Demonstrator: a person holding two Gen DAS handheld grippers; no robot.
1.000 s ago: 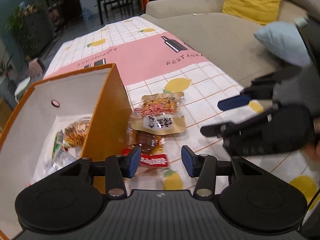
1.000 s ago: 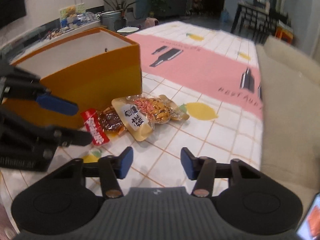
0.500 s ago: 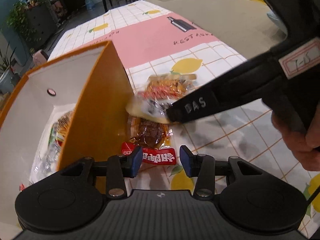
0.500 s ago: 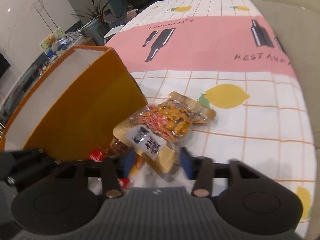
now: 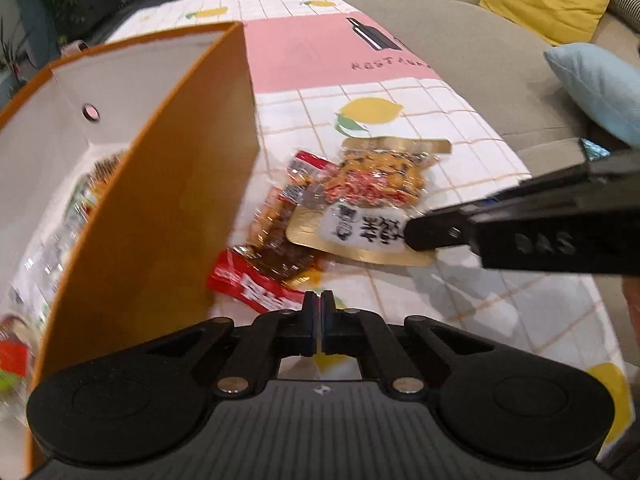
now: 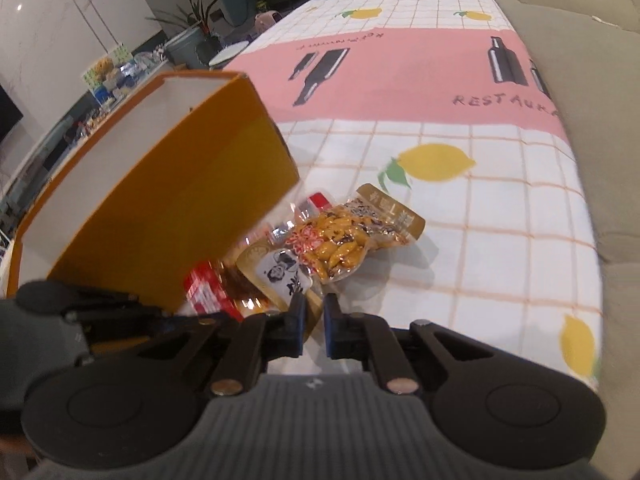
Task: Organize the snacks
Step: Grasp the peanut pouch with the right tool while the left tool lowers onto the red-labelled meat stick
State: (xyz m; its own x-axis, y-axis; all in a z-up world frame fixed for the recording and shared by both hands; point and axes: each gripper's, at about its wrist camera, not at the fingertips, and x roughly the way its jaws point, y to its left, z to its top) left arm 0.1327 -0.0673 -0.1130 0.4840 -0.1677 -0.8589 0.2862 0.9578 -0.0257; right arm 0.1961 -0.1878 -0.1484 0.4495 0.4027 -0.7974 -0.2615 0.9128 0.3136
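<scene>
Left wrist view, left to right.

- Open orange cardboard box with white inside (image 5: 168, 200) fills the left side. Wrapped snacks lie in it, blurred. Its near wall stands just beside the loose heap.
- Left hand-held gripper (image 5: 320, 300): jaws pressed together, low over the table (image 5: 440, 312). Its tips are right at the near edge of the flat red snack packet (image 5: 256, 292). Cannot tell whether that edge is nipped.
- Heap: the red snack packet is nearest. A clear packet of brown pieces (image 5: 280, 248) lies partly on it. The gold-edged clear packet of yellow snack with a white label (image 5: 372, 200) lies on top, toward the right.
- Right hand-held gripper (image 5: 412, 236) reaches in from the right and pinches the label corner of the gold-edged packet.
- Open room: bare checked cloth ahead of the heap up to the pink band, and to its right as far as the table edge, which runs along the grey sofa (image 5: 460, 40).

Right wrist view: jaws nearly together, with the gold corner between the pads (image 6: 298, 312).

Against one second ago:
- Both pairs of jaws stood spread and clear of the packets. Both are now closed.
- The right hand-held gripper has come onto the gold-edged packet.
- The heap has shifted, and the box wall looms closer to the left camera.
</scene>
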